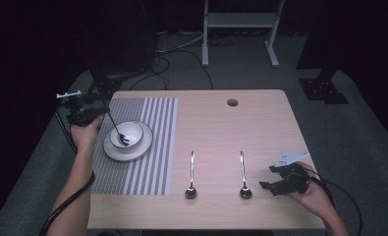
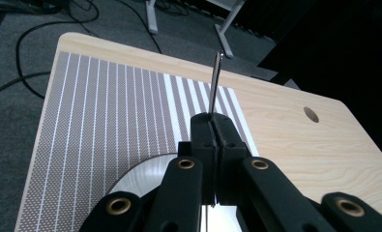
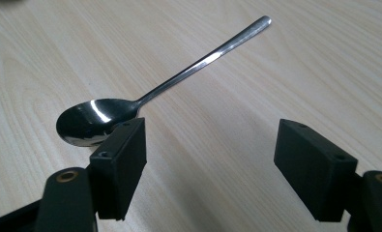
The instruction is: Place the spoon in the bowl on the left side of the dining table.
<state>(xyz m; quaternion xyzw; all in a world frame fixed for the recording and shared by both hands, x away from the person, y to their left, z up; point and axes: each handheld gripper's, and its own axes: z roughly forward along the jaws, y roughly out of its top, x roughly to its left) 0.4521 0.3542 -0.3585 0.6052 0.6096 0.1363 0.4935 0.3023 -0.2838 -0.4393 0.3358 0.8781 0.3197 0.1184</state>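
Seen from the high view: a pale wooden table (image 1: 260, 123) with a grey-and-white striped placemat (image 1: 147, 162) at left of centre. On the placemat, at centre left of the frame, a white plate (image 1: 114, 152) with a white bowl (image 1: 132, 129) on it. Left gripper (image 1: 91, 112) at the upper left edge of the table, jaws pressed together and pinching the handle of a thin metal spoon (image 1: 117, 130); spoon tilted, its head down inside the bowl. In the left gripper view, handle tip rising above the clamped jaws at upper centre. Two more spoons flat on bare wood at lower centre, side by side and well apart, handles pointing up the frame: the middle spoon (image 1: 191, 177) and the right-hand spoon (image 1: 243, 176). Right gripper (image 1: 270, 179) at lower right, just beside the right-hand spoon, jaws spread wide and holding nothing; one jaw close beside that spoon's head in the right gripper view.
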